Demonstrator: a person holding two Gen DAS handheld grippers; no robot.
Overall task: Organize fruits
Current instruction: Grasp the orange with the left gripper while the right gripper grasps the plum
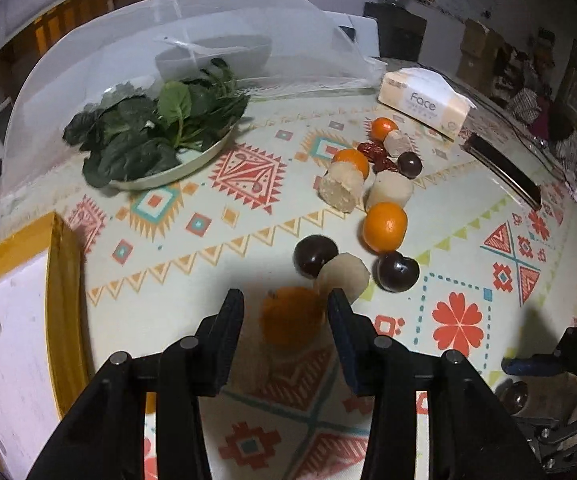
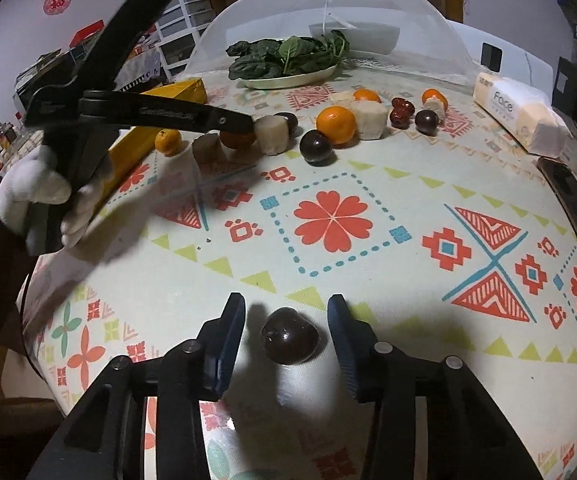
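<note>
Left fingers (image 1: 284, 312) flank orange (image 1: 292, 314); right fingers (image 2: 286, 320) flank plum (image 2: 290, 340).

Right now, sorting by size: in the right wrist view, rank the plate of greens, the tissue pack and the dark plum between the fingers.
As they appear:
1. plate of greens
2. tissue pack
3. dark plum
The plum sits nearest the camera, so it is truly smaller still.

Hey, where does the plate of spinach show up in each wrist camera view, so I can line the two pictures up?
Left wrist view: the plate of spinach sits upper left, at the open edge of the white mesh food cover.
Right wrist view: the plate of spinach sits top centre, far across the table, under the same cover.
Shared landmark: the tissue pack marked "Face", right of the fruit in both.
</note>
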